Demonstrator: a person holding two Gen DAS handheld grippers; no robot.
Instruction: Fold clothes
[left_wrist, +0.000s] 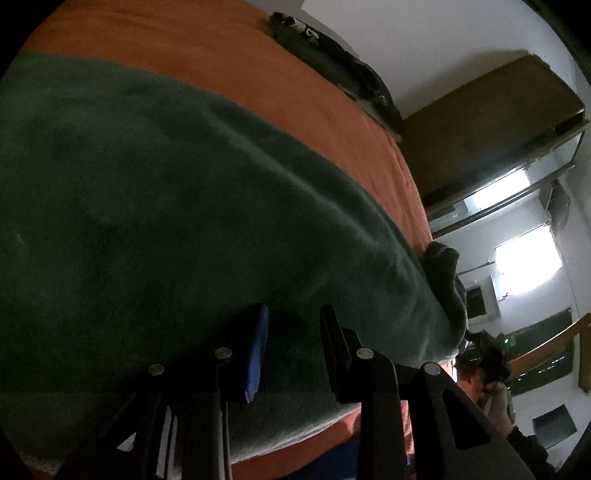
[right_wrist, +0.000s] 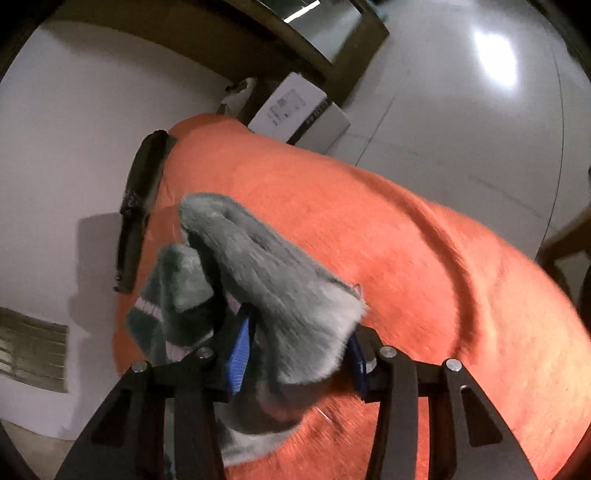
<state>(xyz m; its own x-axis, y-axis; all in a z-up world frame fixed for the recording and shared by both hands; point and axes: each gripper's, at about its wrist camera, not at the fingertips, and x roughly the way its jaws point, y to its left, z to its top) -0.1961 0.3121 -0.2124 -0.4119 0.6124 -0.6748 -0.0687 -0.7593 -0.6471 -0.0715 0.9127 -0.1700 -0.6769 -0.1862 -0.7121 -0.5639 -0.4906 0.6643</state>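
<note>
The green fleece garment (left_wrist: 166, 192) lies spread over the orange bed cover (left_wrist: 303, 96), filling the near and left part of the left wrist view, its edge running down to a bunched corner (left_wrist: 441, 269) at the right side of the bed. In the right wrist view a fold of the same kind of fleece, looking grey-green there (right_wrist: 266, 273), rises up between the fingers of the right gripper (right_wrist: 295, 354); the blue pads sit on either side of it, and the jaws look clamped on the bunch, though blur keeps me from seeing how firmly.

The left gripper (left_wrist: 293, 321) hovers just above the near part of the garment with its jaws apart; I see only dark fleece in the gap and nothing pinched.

Risks from here, as I judge them: the right gripper holds a thick, rounded wad rather than a clean edge, so plush cloth could slide out of the pads once it is pulled, or the fold could drag unevenly and leave a lumpy crease. The left gripper, coming down on a flat expanse, may pinch the bed cover along with the fleece, or only skim the pile and catch nothing. The bunched corner near the bed's right edge could also slip off the side if the cloth is tugged that way.

Beyond the bed, a dark strap-like object (right_wrist: 142, 192) lies along the far edge by the white wall.
</note>
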